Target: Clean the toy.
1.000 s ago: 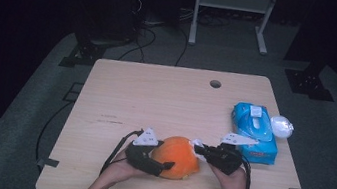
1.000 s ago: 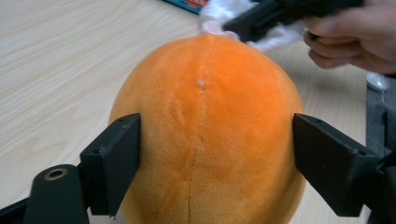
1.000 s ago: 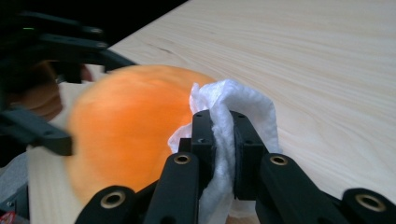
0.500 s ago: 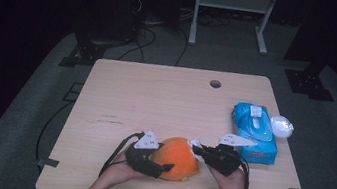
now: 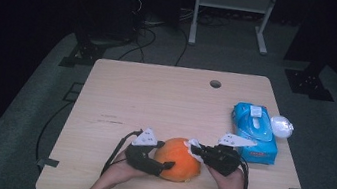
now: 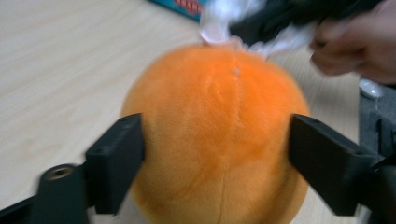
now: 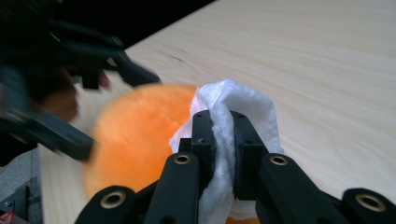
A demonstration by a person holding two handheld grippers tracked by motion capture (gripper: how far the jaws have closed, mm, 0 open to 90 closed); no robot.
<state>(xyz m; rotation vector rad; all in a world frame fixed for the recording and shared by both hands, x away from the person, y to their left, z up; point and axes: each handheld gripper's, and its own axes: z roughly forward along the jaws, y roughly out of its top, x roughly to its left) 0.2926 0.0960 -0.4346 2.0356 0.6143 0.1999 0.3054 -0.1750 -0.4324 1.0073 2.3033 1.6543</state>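
Two tools work on one orange plush ball [image 5: 178, 159], which sits near the front edge of the surface [image 5: 156, 97], at about six o'clock in the high view. The left tool [image 5: 161, 167] comes in from nine o'clock with its jaws set either side of the ball; they have just been closing in, and in the left gripper view the pads [image 6: 116, 161] appear to be touching the fur on both flanks, though blur makes firm pressure hard to confirm. The right tool [image 7: 223, 140] is clamped tight on a folded white wipe [image 7: 236, 112] and holds it against the ball's upper side from three o'clock. A blue wipe pack [image 5: 253, 131] lies toward two o'clock, with a small white crumpled thing [image 5: 281, 125] just beside it.

Wiping the plush seems to be the step in hand. To do it well, the left tool should steady the ball without crushing it, while the right tool drags the wipe in short strokes along the fur, keeping cloth, not jaw tips, on the surface of the toy.
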